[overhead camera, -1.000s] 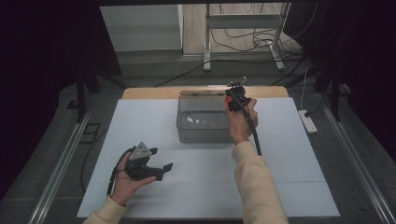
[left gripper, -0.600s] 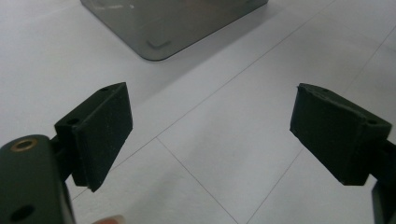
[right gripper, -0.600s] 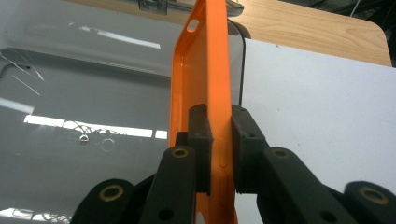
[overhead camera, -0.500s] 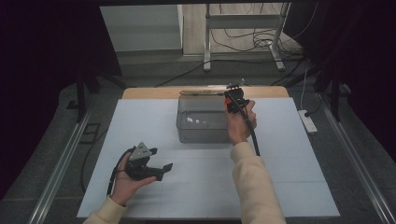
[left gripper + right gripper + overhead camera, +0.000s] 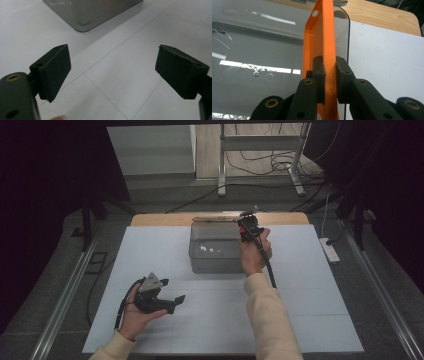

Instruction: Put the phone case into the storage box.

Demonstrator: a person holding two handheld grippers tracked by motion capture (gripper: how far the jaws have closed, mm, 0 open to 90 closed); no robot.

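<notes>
a thin orange plastic phone case (image 5: pixel 322 47) stands on edge, its hollow side facing left in the right gripper view, poised above the right end of a clear grey plastic box (image 5: pixel 215 251) on the white tabletop.

The high view is looking forward and down over the white table (image 5: pixel 310 320) from afar. The left gripper view is skimming low and close over that table toward the grey bin (image 5: pixel 92 12). The right gripper view is peering down close into the same bin (image 5: pixel 249 50).
</notes>
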